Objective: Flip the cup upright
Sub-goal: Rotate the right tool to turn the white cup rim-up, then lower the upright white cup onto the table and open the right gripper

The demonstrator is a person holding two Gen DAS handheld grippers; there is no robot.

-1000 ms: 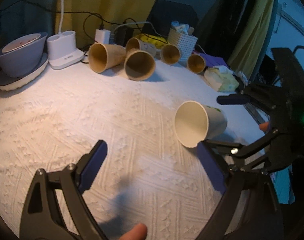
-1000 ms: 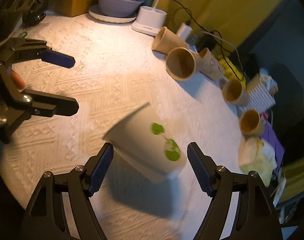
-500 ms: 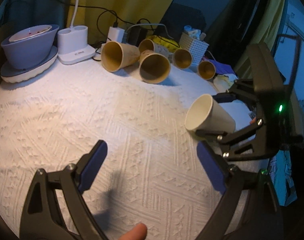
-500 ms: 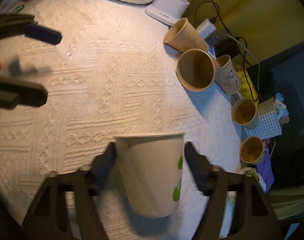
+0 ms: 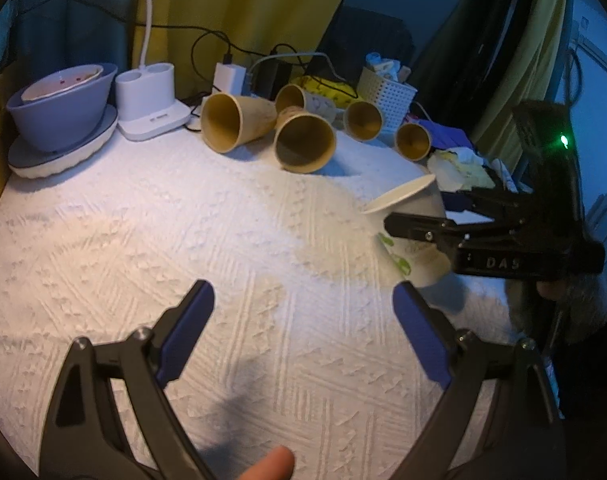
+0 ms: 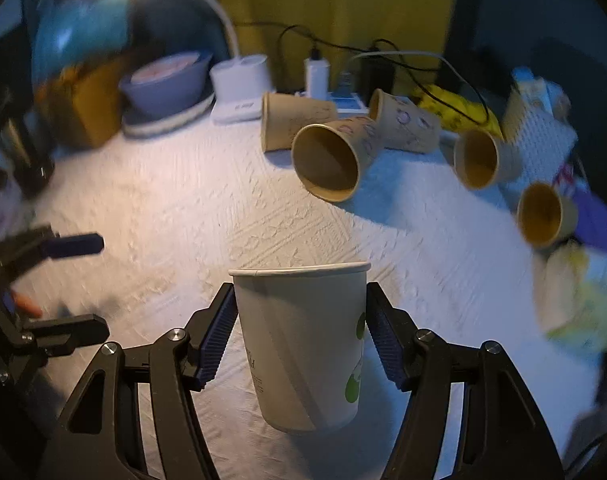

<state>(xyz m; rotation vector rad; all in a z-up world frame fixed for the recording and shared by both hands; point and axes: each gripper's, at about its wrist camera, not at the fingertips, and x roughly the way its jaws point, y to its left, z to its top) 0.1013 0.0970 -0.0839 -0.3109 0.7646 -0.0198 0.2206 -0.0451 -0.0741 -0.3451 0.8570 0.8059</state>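
So the white paper cup with green leaf-like spots (image 6: 303,344) sits squarely between the jaws of the right gripper (image 6: 301,340), mouth up and close to vertical, both blue ribbed pads pressed against its sides. There's small grey print running down its lower left side, too tiny and blurry to read. From the left wrist view the same cup (image 5: 409,236) is off to the right of and beyond the left jaws, pinched in the black frame of the right gripper (image 5: 423,224), with its rim tipped a bit in that view. The frame has raised letters on it that read "DAS", the rest cut off by shadow.

The left gripper (image 5: 301,316) has its jaws spread wide with nothing between them, just white embossed cloth on the bench (image 5: 183,240) showing in the gap.

Further out, ahead of both sets of jaws, a bunch of brown paper cups lie on their sides: a big one with its mouth facing the camera (image 6: 329,160), another big one (image 6: 291,120) just left of it, a printed one (image 6: 407,120) behind, and two smaller ones (image 6: 481,158) (image 6: 545,214) off to the right. Far left at the back is a grey-blue bowl on a pale plate (image 5: 63,120), then a white lamp base (image 5: 149,110), a white charger plug (image 5: 229,78) with black cables, and a white lattice basket (image 5: 387,96) to the right.
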